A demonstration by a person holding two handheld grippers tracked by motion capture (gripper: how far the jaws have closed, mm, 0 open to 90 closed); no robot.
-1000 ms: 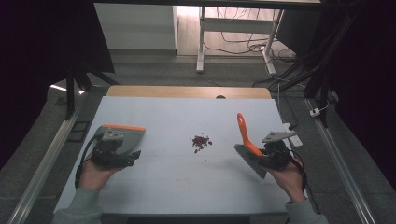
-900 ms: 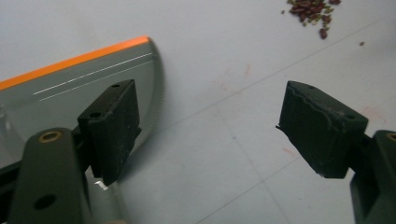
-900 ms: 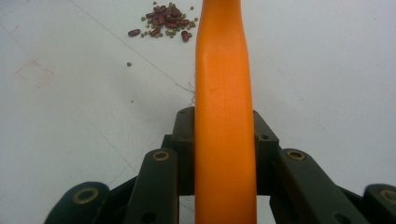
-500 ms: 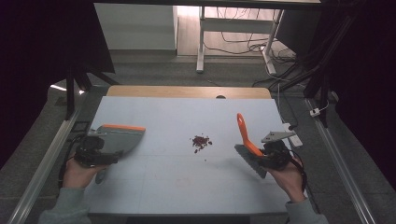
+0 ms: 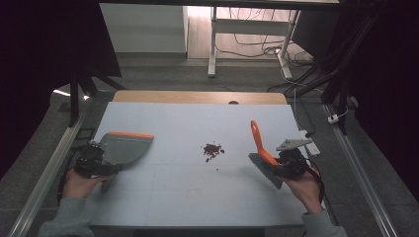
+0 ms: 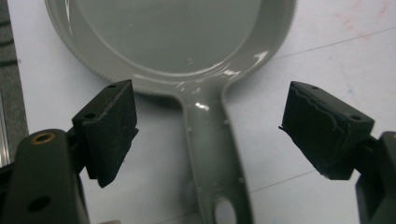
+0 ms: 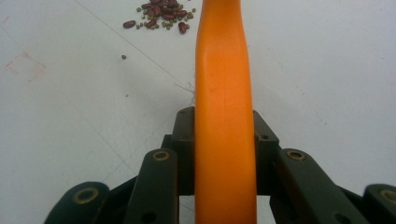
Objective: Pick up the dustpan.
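Grey plastic dustpan (image 6: 187, 51) with orange lip, flat on pale table (image 5: 197, 197) at left; left gripper (image 6: 210, 135) wide open astride its handle, ready to grasp. Orange-handled grey brush (image 5: 262, 153), at right, clamped in closed right gripper (image 7: 224, 140), bristles on table for sweeping. Small pile of red and green beans (image 5: 213, 149), mid-table between both.

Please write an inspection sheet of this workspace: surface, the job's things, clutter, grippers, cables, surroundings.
Surface: pale blue table top with a wooden far edge; faint pencil lines.
Job's things: grey plastic dustpan with orange lip lies flat at the left; orange-handled brush with grey bristles at the right; small pile of dark red beans in the middle, a few strays beside it.
Clutter: nothing seen.
Grippers: left gripper open, jaws either side of the dustpan handle without touching; right gripper shut on the brush handle.
Cables: loose cables on the floor beyond the table.
Surroundings: dark room, white desk legs behind.
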